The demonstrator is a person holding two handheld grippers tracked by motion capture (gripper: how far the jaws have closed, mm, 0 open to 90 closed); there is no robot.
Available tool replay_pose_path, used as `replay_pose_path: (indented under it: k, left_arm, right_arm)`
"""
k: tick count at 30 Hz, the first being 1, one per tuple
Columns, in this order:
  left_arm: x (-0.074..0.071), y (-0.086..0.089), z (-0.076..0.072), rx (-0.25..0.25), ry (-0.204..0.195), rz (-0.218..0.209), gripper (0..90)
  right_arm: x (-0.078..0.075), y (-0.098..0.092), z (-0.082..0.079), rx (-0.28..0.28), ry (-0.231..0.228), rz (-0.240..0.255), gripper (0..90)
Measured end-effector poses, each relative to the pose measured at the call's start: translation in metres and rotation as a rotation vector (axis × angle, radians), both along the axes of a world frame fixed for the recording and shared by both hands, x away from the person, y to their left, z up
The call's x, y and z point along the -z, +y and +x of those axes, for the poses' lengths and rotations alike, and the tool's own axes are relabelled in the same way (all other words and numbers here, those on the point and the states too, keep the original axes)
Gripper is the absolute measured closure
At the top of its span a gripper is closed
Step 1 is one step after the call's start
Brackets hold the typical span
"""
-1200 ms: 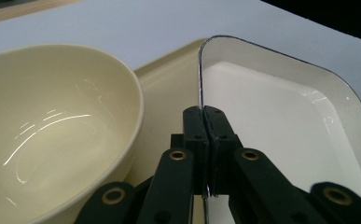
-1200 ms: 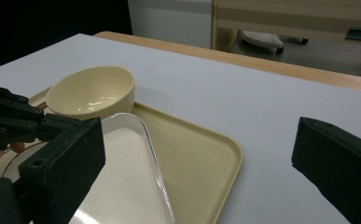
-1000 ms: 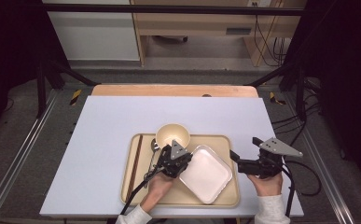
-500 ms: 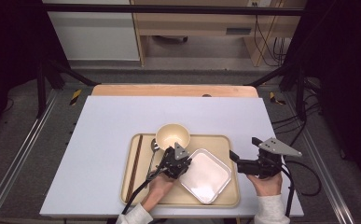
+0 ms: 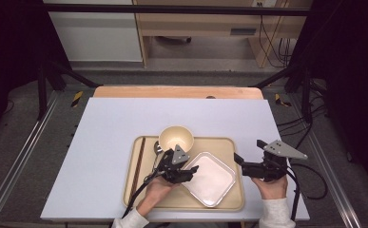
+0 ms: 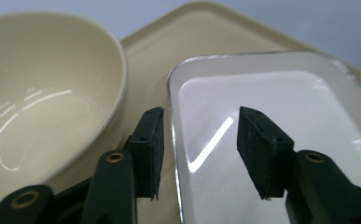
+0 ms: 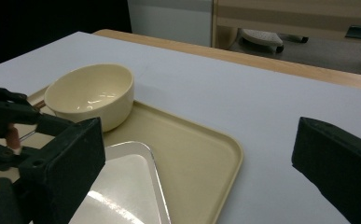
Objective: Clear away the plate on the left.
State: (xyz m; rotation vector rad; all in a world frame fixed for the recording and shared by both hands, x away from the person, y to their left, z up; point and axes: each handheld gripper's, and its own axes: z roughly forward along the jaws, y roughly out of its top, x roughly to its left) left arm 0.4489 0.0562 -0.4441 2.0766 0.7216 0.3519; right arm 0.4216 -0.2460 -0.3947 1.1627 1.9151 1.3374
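Note:
A beige tray lies at the near side of the table and carries a cream bowl and a white square plate. My left gripper hovers at the plate's left corner. Its jaws have just been opening. In the left gripper view they stand apart with the plate's rim between them, the pads off it, and the bowl close on the left. My right gripper is open beside the tray's right edge and holds nothing.
Dark chopsticks and a spoon lie along the tray's left side. The white tabletop stretches bare to the left and far side. A wooden strip borders its far edge. Cables trail off the right.
The left gripper's jaws, closed at the plate's corner before, now stand apart around it. The plate has settled flat on the tray. The right gripper has kept still.

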Motion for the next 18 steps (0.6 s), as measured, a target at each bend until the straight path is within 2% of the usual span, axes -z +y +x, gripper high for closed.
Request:
replay_pose_path:
  k: [3,5,9,14,18]
  left_arm:
    - [-0.016,0.007,-0.005,0.019,-0.015,-0.041,43.6]
    - [-0.024,0.013,-0.007,0.020,-0.040,-0.046,40.3]
    - [-0.037,0.032,-0.007,0.005,-0.049,-0.049,35.5]
    - [-0.042,0.062,-0.008,-0.054,-0.089,-0.013,30.3]
    - [-0.040,0.090,-0.012,-0.105,-0.092,-0.017,27.6]
  right_arm:
    - [0.000,0.000,0.000,0.000,-0.001,0.000,3.1]
    - [-0.001,0.000,-0.001,0.003,-0.002,0.005,3.1]
    - [-0.001,-0.001,-0.001,0.002,-0.006,0.007,2.9]
    - [-0.001,-0.001,-0.002,0.005,-0.011,0.004,2.5]
    - [-0.001,-0.001,-0.002,0.006,-0.010,0.004,2.5]
